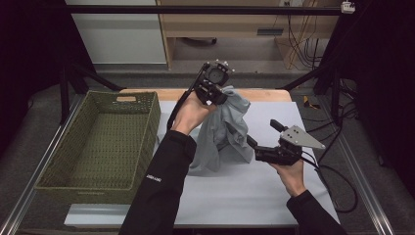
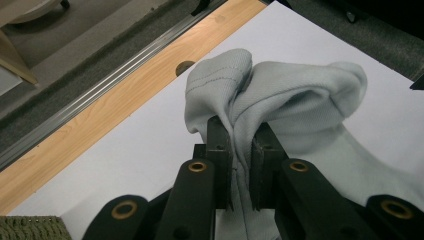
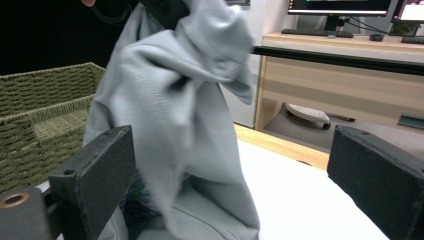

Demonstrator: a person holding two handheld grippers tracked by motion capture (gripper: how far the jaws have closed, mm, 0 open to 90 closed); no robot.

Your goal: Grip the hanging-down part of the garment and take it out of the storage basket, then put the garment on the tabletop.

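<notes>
Your left gripper (image 2: pixel 241 165) has its jaws clamped on a fold of the grey cloth (image 1: pixel 226 128), lifting it over the white table (image 1: pixel 264 191). Your right gripper (image 1: pixel 255 145), jaws wide apart, sits at the cloth's 4 o'clock; the basket (image 1: pixel 105 142) lies at 9.

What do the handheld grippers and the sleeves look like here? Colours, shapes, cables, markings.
Both are black, each with two blocky black jaws; brass-coloured rivets show on the left gripper's linkage. The left one has a round black top with small pale studs. The right gripper carries a grey three-cornered plate with small holes. A black cable trails from each. The person wears black long sleeves; the left sleeve has small white lettering, too small to read.
</notes>
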